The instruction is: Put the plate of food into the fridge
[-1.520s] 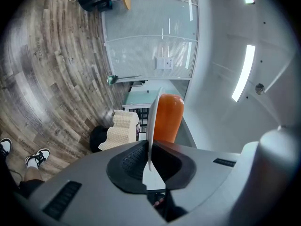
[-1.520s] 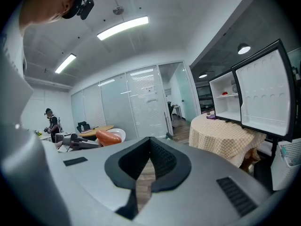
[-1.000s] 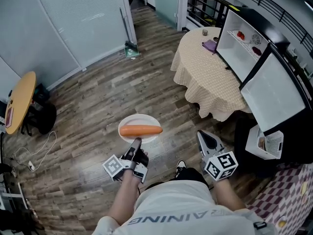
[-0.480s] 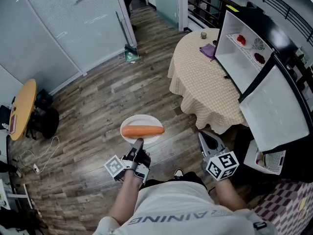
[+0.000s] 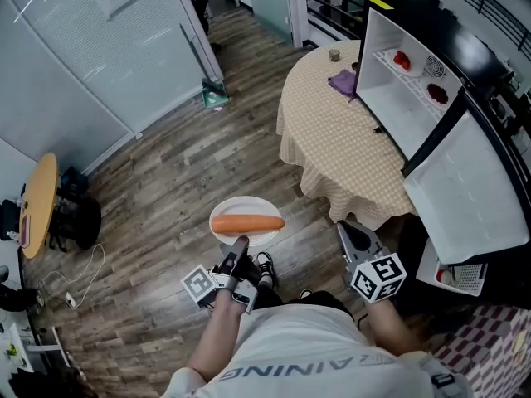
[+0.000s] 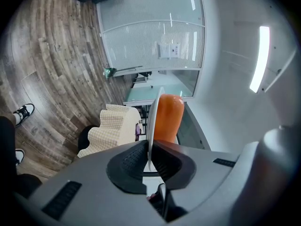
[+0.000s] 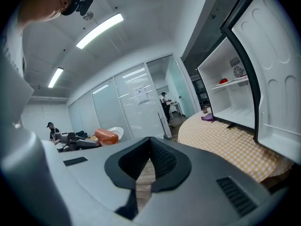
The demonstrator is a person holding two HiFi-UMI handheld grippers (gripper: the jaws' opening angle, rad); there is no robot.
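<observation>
A white plate (image 5: 236, 211) carries one orange carrot (image 5: 247, 223) and hangs level over the wood floor, in front of me. My left gripper (image 5: 240, 243) is shut on the plate's near rim; in the left gripper view the rim (image 6: 150, 121) stands edge-on between the pads, with the carrot (image 6: 168, 117) beside it. My right gripper (image 5: 348, 232) is shut and empty, to the right of the plate. The white fridge (image 5: 397, 98) stands open on the table at the right, its door (image 5: 465, 193) swung toward me.
A round table with a yellow checked cloth (image 5: 332, 139) holds a purple cloth (image 5: 342, 81) and a small jar (image 5: 334, 55). Red items sit on the fridge shelf (image 5: 415, 69). A yellow side table (image 5: 40, 193), black stool (image 5: 76, 218) and cables (image 5: 70, 276) lie left.
I have moved toward the checked table: table and fridge now sit nearer and further left in the head view. Both grippers kept their places in front of me, the plate still held.
</observation>
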